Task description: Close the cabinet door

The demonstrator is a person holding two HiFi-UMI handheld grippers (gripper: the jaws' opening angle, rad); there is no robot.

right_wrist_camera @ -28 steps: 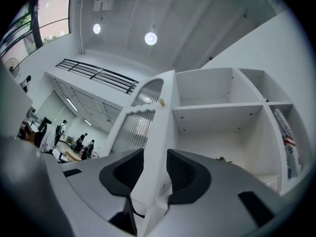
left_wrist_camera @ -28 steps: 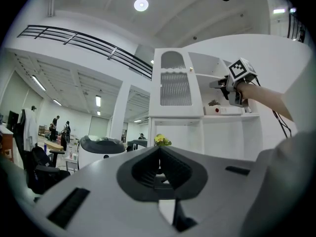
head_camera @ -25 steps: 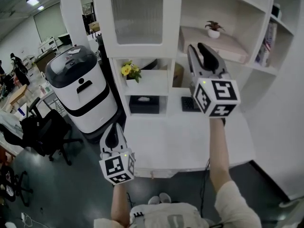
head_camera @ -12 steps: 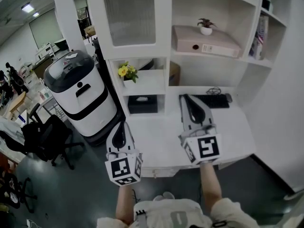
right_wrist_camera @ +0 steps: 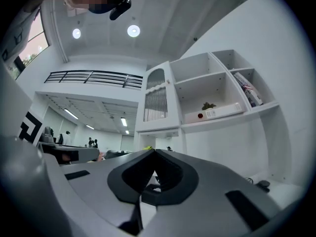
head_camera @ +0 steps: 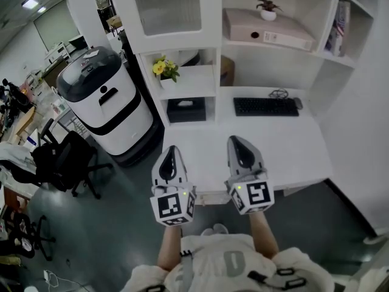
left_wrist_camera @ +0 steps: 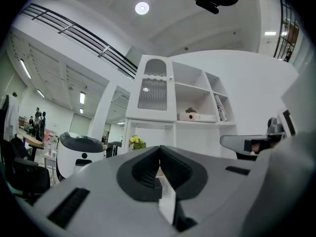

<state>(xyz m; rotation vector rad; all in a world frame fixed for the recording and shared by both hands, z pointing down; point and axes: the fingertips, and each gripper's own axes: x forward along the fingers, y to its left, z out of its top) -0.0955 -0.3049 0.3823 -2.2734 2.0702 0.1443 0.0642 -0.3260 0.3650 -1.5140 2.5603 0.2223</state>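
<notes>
— Where is the cabinet door (head_camera: pixel 167 5) found?
— Far left, high above the desk (head_camera: pixel 292 148), seemingly flush already. It is judged stiff, light, glass-fronted: best pushed at its frame. Left tongs (head_camera: pixel 171 151) and right tongs (head_camera: pixel 238 142) are pressed together, empty.

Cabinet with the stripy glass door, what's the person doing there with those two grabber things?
A person at the white desk holds a gripper in each hand. The left gripper and right gripper both hang low over the desk's front, jaws shut and empty. Neither touches the cabinet door, which looks closed, up on the left of the shelves.
</notes>
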